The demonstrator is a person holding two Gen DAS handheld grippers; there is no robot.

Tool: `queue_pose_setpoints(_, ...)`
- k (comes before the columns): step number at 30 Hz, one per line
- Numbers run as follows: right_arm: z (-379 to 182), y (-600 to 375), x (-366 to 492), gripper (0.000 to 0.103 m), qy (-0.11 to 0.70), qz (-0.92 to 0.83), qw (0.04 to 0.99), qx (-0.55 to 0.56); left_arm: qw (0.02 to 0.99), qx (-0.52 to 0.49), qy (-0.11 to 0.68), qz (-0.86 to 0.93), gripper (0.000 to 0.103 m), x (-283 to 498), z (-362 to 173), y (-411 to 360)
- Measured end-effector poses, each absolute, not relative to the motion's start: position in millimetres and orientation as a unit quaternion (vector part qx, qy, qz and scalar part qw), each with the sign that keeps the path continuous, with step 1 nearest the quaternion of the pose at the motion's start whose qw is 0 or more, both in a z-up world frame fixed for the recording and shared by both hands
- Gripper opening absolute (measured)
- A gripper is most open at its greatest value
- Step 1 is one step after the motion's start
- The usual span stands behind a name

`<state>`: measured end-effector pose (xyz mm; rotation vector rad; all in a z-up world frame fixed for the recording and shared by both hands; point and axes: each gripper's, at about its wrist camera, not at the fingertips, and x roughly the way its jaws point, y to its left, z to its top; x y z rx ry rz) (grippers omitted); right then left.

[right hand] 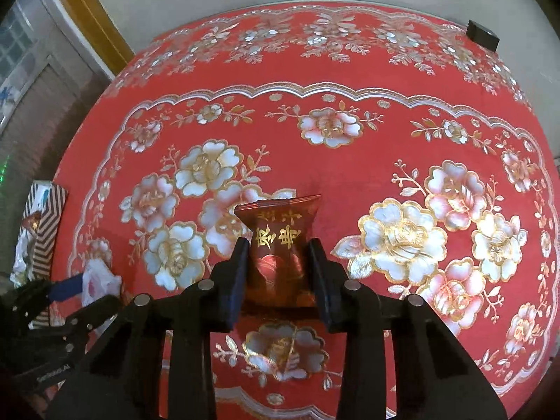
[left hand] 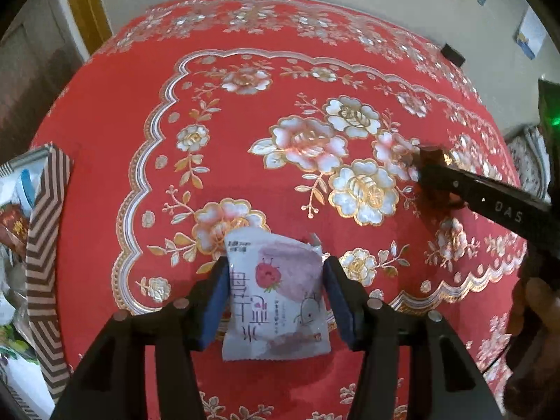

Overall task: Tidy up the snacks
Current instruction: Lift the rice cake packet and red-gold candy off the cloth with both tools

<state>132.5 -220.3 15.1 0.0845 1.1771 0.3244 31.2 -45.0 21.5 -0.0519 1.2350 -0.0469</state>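
Jaws of the left gripper [left hand: 274, 295] stand partly apart, flanking a white strawberry snack packet [left hand: 276, 297] with pads at its edges; the right gripper [right hand: 278, 273] is clamped on a red gold-lettered candy packet [right hand: 278, 245], above the red floral tablecloth [right hand: 350, 161]

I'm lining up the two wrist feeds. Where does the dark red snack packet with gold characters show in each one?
Left wrist view: the dark red packet sits at mid right, between the fingers of the right gripper reaching in from the right edge.
Right wrist view: the packet is centre frame, between the right gripper's pads.
Shared landmark: the striped box at the left edge of both.
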Motion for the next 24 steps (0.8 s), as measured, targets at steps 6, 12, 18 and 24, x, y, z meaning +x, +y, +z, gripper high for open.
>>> queue_pose_setpoints(6, 16, -221, 121, 0.033, 0.553, 0.166, 0.816, 0.039, 0.82, -0.012, 0.572, -0.022, 0.053, 31, 22, -46)
queue_pose_setpoints(12, 27, -216, 113, 0.032, 0.547, 0.182, 0.816, 0.039, 0.824, -0.038, 0.564, -0.017, 0.053, 29, 34, -27)
queue_pose_setpoints(18, 41, -199, 103, 0.032, 0.539, 0.205, 0.815, 0.05, 0.833, -0.049, 0.551, -0.007, 0.053, 26, 52, -7)
queue_pose_setpoints(24, 55, -165, 98, 0.032, 0.529, 0.229, 0.816, 0.04, 0.84, -0.05, 0.539, 0.012, 0.053, 19, 67, 15)
